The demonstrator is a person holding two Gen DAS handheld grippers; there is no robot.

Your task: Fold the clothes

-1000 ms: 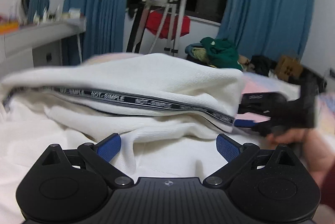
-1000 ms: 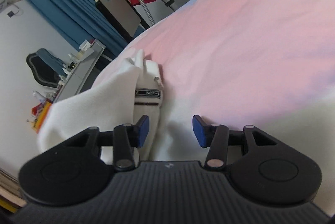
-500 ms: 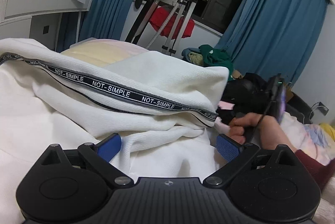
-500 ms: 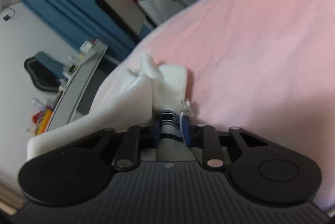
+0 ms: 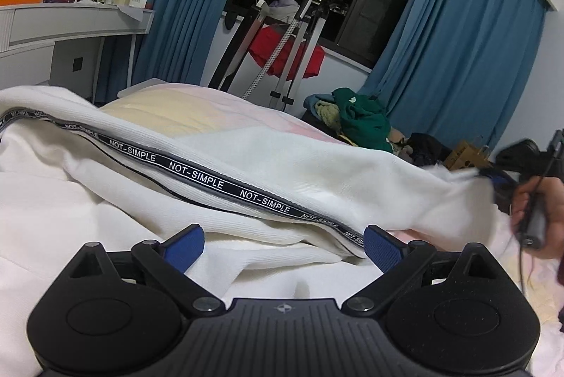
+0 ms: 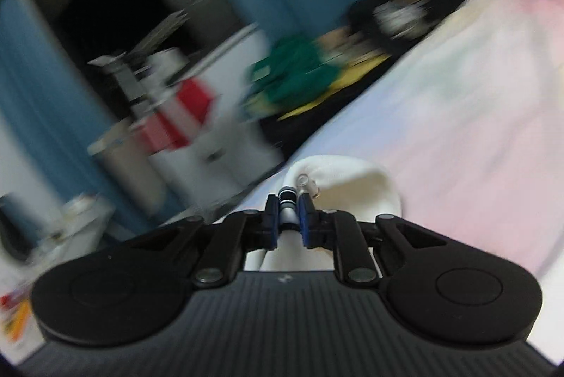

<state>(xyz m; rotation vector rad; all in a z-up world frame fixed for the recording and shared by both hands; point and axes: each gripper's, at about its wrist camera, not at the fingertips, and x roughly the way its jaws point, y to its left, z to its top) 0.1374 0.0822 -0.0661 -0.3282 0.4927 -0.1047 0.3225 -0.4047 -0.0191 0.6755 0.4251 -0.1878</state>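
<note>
A white ribbed garment [image 5: 289, 165] with a black "NOT-SIMPLE" tape trim [image 5: 197, 174] lies on the bed, stretched toward the right. My left gripper [image 5: 282, 243] is open and empty, low over the garment's near folds. My right gripper [image 6: 289, 215] is shut on the garment's cuff end [image 6: 338, 181], with the trim tape pinched between the blue pads. In the left wrist view the right gripper [image 5: 493, 176] and the hand holding it pull that end out at the far right.
The bed [image 5: 169, 111] has a pink and yellow sheet [image 6: 458, 130]. A clothes rack with a red garment [image 5: 285, 53] stands by the window. A pile of green clothes [image 5: 359, 119] and a cardboard box [image 5: 465, 158] lie beyond the bed. A white dresser [image 5: 53, 28] is at left.
My right gripper closed on the garment's cuff end and pulled it out to the right, stretching the sleeve. The right wrist view is now motion-blurred. The left gripper stayed open.
</note>
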